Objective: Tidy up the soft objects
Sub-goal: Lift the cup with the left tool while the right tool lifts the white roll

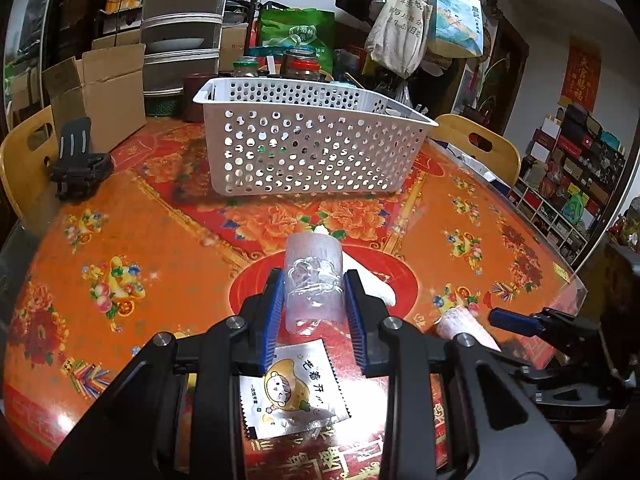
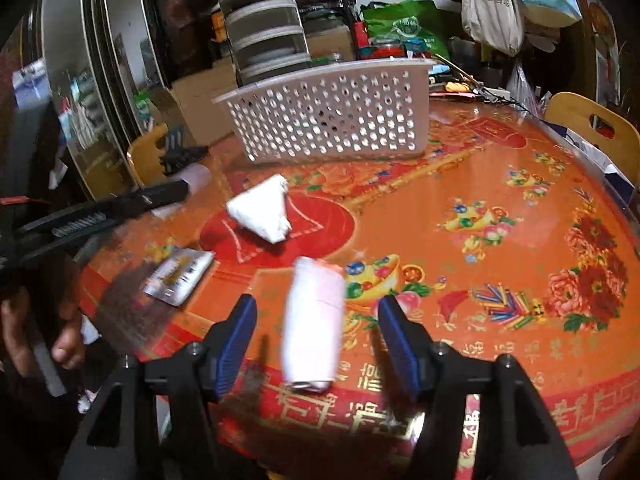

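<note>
My left gripper [image 1: 314,308] is clenched on a clear plastic roll [image 1: 314,280], held centre frame above the orange tablecloth [image 1: 160,240]. My right gripper [image 2: 318,344] stands released, jaws wide on either side of a pale pink roll [image 2: 314,320] lying low in its view, not touching it. The white perforated basket [image 1: 312,148] waits at upper centre, well apart from both. A crumpled white bag [image 2: 260,212] and a foil sachet [image 2: 180,276] lie between. I judge the pink roll could roll toward the near table edge, which sits just below it, if a finger nudges it off-centre. The clear roll looks slippery and may squirt out. Open cloth ahead gives both tools room.
</note>
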### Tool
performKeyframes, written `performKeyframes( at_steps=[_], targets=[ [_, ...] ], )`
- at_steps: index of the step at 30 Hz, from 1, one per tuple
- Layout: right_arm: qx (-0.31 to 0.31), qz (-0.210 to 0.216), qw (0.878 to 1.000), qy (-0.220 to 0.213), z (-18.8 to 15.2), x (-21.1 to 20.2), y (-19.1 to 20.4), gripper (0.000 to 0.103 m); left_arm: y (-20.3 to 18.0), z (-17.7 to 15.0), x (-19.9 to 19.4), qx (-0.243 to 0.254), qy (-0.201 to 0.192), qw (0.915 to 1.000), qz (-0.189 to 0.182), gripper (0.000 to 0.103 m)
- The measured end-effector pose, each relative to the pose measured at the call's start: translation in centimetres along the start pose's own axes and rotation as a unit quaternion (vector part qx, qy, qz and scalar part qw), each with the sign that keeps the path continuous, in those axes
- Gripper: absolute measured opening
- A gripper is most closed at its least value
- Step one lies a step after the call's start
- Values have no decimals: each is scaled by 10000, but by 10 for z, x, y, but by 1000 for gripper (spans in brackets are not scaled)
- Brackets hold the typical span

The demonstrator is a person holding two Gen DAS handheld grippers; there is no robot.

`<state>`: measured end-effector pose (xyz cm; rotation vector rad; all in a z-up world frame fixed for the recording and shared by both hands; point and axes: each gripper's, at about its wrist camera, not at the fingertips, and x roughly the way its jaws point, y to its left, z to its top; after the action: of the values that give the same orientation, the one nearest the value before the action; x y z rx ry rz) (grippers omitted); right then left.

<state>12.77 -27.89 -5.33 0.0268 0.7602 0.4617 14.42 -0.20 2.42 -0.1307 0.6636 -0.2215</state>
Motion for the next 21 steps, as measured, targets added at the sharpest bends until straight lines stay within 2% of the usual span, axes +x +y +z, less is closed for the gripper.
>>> performKeyframes(
  at_steps=[2,4,6,7,13,21],
  targets=[
    [0,20,10000,50,-2,5,1,62,1,0,-1,-9,-8,10000,14,28],
    [-60,-64,10000,47,-2,7,2,56,3,0,0,-38,5,10000,15,28],
    [-50,-25,10000,66,-2,8,2,37,4,0,1,-48,15,10000,20,28],
    [-27,3,10000,89,-1,8,1,33,4,0,1,-52,21,10000,13,28],
    [38,-13,10000,-5,8,7,-4,30,2,6,0,29,-36,10000,9,28],
    [-321,-96,9982,-499,61,-13,6,30,-7,30,-5,236,-213,9995,36,28]
  ],
)
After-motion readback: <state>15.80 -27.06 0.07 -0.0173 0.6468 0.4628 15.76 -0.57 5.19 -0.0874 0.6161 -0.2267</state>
